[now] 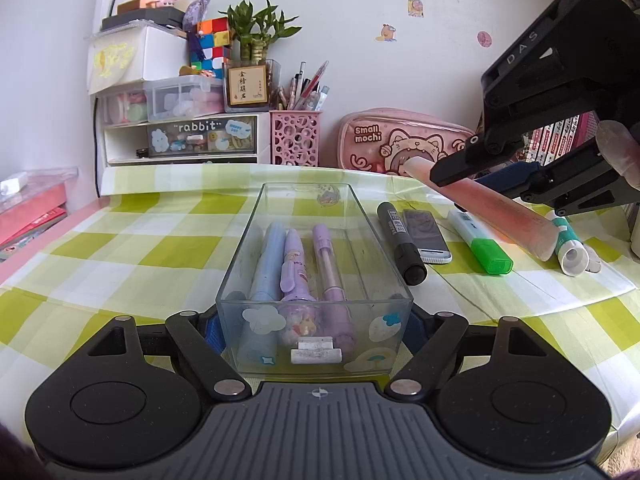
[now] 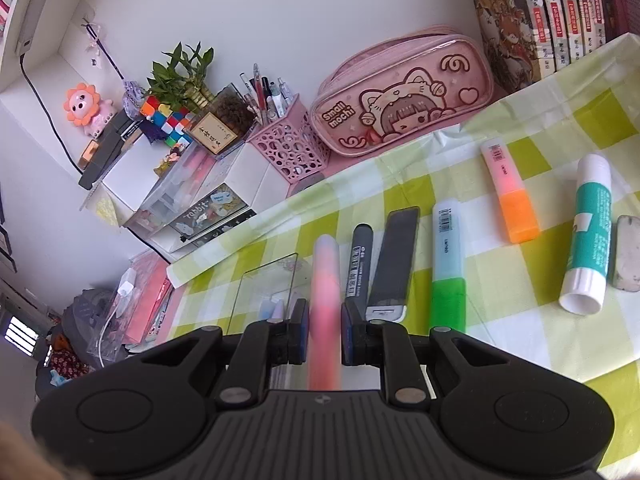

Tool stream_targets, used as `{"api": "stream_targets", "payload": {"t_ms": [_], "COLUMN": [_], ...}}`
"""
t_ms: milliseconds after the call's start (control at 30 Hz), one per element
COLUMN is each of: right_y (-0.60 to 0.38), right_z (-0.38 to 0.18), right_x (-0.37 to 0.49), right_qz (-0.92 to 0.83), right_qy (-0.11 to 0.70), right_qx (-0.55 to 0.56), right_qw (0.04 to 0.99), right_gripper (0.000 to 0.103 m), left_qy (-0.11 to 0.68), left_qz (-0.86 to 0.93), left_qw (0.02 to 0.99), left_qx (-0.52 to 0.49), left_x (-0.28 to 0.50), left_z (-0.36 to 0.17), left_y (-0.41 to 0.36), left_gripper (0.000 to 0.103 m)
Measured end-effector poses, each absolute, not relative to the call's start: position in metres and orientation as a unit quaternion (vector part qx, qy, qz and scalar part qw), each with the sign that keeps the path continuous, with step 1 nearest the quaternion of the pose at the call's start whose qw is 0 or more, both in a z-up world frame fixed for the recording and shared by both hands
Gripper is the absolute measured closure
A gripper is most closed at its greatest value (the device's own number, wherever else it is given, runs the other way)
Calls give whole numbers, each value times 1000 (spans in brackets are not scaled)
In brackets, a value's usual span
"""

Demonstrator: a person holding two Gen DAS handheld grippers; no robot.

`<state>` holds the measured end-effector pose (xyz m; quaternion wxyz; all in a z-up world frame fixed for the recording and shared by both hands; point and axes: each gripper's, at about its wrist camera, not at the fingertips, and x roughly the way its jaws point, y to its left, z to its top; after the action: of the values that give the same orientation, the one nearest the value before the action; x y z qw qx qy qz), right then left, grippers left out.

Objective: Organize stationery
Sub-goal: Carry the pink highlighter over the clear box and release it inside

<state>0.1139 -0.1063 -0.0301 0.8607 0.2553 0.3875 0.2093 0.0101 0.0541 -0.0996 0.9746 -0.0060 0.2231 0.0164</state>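
- While your right tongs point(image 2: 324, 336) pinch the pink pen point(image 1: 480, 208) around its middle and carry it above the counter point(image 1: 120, 248), your left tongs point(image 1: 314, 334) are pressed against the near end of the clear box point(image 1: 240, 252) — one pad on each side wall, steadying it.
- The pen hangs tilted over the loose row to the right of the box, well clear of the cloth; its far end points toward the pink pencil case point(image 1: 400, 144).
- The box already holds a blue pen point(image 1: 264, 264), a purple cartoon pen point(image 1: 294, 268) and a lilac pen point(image 1: 330, 264), so the free lane is narrow, on the right side.
- Risk one: the pen is long and held mid-length, so if you come in at this slant its low end could strike the box's right wall and, I judge, pivot in the pads.
- Risk two: a low swing leftward could brush the black marker point(image 1: 400, 240) or the dark flat case point(image 1: 426, 236), which lie just beside the box.
- Risk three — if your left tongs ease off, the light box may slide when the pen lands.
- The green highlighter point(image 1: 480, 242), the orange highlighter point(image 2: 510, 192), the glue stick point(image 2: 590, 232) and the eraser point(image 2: 628, 258) are not yet sorted.
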Motion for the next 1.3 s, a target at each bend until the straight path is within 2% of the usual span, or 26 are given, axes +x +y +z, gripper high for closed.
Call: {"api": "stream_targets", "payload": {"t_ms": [500,1300], "right_y": [-75,-68], "right_z": [-38,-45], "right_x": [125,132], "right_qz": [231,214], "right_qy": [410,420], "right_qx": [294,287], "right_qw": [832,834], "right_gripper": [73,72], "left_qy": [223,223], "left_qz": [16,16], "left_qw": [975,975], "left_qx": [-6,-6], "left_x": [10,10], "left_z": [-100,-100], "left_y": [54,54], "left_gripper": [25,25]}}
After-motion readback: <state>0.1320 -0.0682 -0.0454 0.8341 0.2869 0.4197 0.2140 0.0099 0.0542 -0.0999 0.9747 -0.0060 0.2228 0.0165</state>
